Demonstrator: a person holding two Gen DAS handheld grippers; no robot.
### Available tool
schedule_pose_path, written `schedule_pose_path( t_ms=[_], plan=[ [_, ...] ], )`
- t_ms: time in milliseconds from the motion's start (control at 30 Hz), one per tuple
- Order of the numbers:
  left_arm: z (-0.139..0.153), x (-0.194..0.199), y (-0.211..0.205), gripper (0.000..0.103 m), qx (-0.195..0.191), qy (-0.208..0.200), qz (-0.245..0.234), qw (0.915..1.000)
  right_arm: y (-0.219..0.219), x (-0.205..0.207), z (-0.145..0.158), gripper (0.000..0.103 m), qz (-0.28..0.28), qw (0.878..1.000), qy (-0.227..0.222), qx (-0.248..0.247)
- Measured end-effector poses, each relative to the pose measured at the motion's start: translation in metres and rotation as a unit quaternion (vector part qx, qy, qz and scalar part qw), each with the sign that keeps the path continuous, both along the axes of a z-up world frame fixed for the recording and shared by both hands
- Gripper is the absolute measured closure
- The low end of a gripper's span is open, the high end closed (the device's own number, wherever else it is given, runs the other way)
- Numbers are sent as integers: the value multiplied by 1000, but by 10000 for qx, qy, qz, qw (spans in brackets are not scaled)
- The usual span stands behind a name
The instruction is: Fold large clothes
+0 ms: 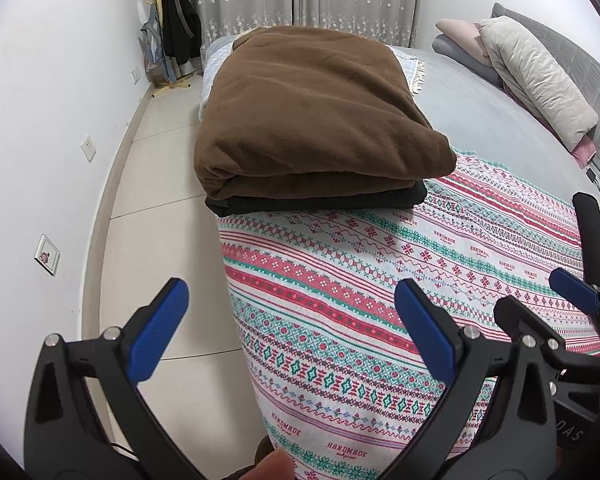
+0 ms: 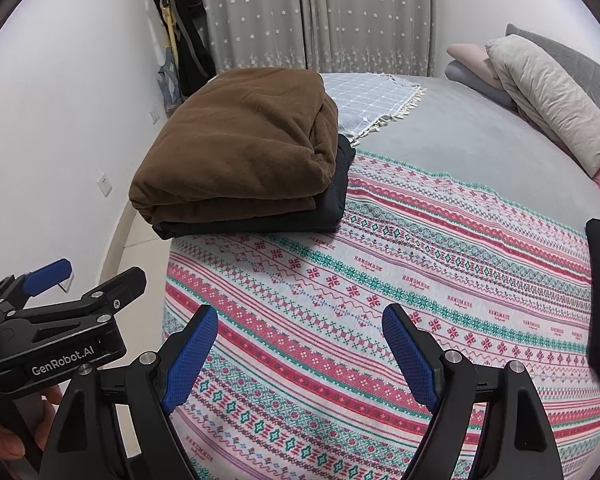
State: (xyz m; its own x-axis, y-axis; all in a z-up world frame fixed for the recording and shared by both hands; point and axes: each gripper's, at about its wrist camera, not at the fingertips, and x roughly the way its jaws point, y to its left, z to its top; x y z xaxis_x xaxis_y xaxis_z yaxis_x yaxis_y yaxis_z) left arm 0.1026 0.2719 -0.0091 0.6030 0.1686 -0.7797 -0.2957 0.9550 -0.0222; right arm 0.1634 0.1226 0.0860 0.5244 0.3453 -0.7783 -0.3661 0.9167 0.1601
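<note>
Both grippers are just hanging over the near end of the bed, angled down at the patterned cloth (image 1: pixel 380 280). Left gripper (image 1: pixel 292 332) has its jaws wide apart with nothing between them but the cloth below, no contact. Right gripper (image 2: pixel 300 356) is the same deal: jaws spread wide, empty, blue pads (image 2: pixel 190 360) clear of the fabric.

The patterned cloth, red and green bands with "HANDMADE" printed on it, lies spread flat over the near part of the bed (image 2: pixel 460 128) and hangs over its left edge.

Just past the cloth's far edge sits a stack of 2 folded pieces: a brown blanket (image 1: pixel 312 120) on top of a black garment (image 1: pixel 320 200), with the stack's near edge resting on the cloth. Beyond the stack there's a pale checked throw (image 2: pixel 372 96) with a fringe. Far right of the cloth, pillows (image 2: pixel 548 96) lean on the headboard. Curtains (image 2: pixel 320 8) at the very back.
</note>
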Motion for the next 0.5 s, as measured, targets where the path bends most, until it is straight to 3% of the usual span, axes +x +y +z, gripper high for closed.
schedule_pose_path(
  t_ms=[500],
  plan=[
    [0,0,0,1,4,16,-12,10000,2,-1,0,18,19,10000,17,-1]
  ],
)
